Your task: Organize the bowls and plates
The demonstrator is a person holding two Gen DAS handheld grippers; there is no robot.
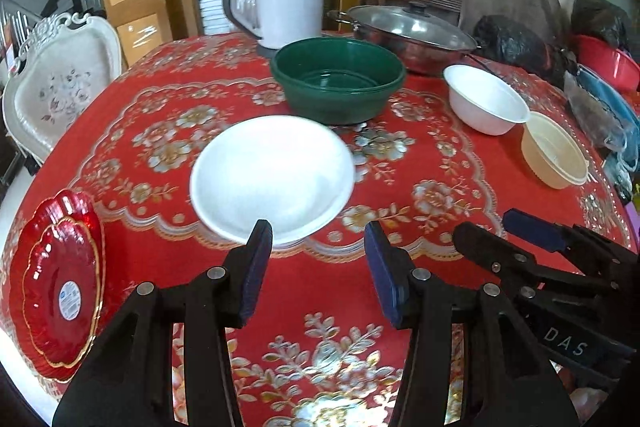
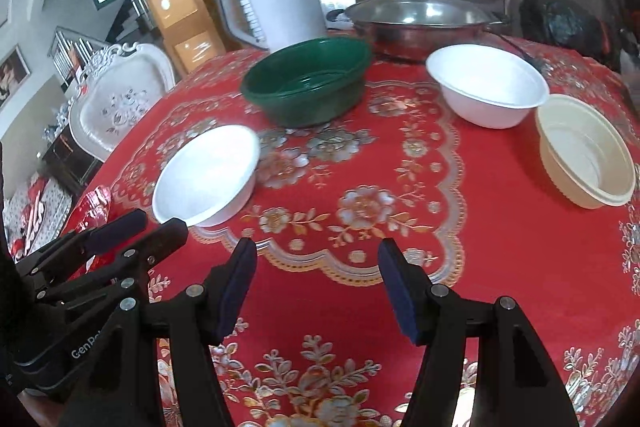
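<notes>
Both my tools are released and empty: my left gripper [image 1: 318, 247] hangs just short of the wide white shallow bowl [image 1: 272, 175] in the middle of the red flowered tablecloth [image 1: 400, 267], my right gripper [image 2: 318, 273] over bare cloth beside it. Little looks sorted yet. The dark green plastic bowl [image 1: 338, 83], small white bowl [image 1: 486, 99] and cream plastic bowl [image 1: 554, 155] stand apart toward the far edge; only the red scalloped glass plates [image 1: 60, 287] sit stacked at the left edge.
</notes>
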